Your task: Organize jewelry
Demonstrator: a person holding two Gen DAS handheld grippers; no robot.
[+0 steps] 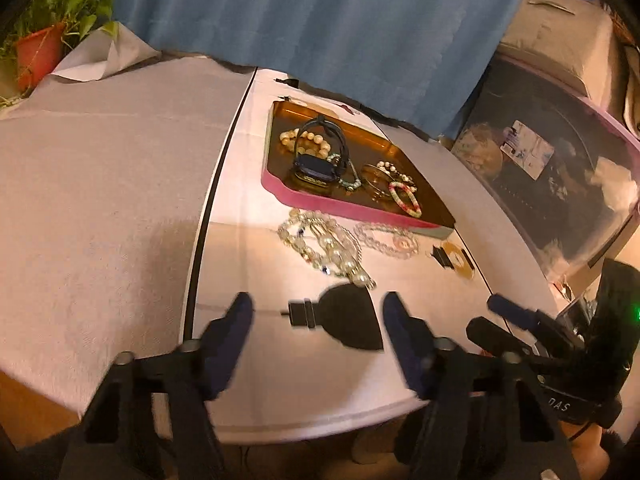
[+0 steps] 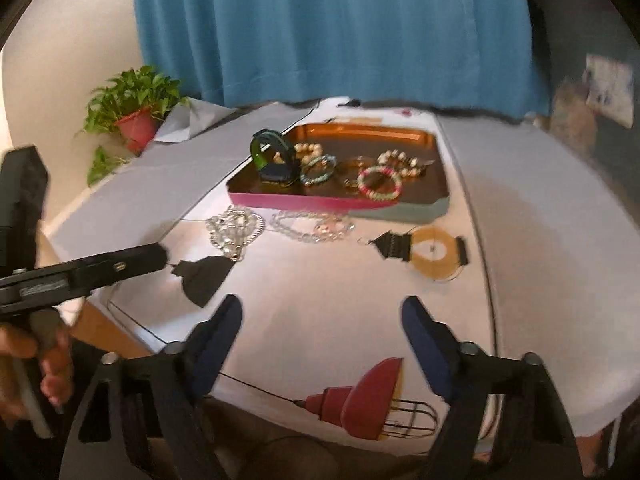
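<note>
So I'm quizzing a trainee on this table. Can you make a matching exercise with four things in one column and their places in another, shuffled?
Things:
1. Watch
2. Clear bead necklace
3. Black tassel
4. Plant

Places:
A. On the cloth just in front of the tray
B. Between the left gripper's open fingers, on the cloth
C. Far left corner, in a red pot
D. Inside the tray

Pairs: 1-D, 2-A, 3-B, 4-C

The left gripper is not touching the tassel.
</note>
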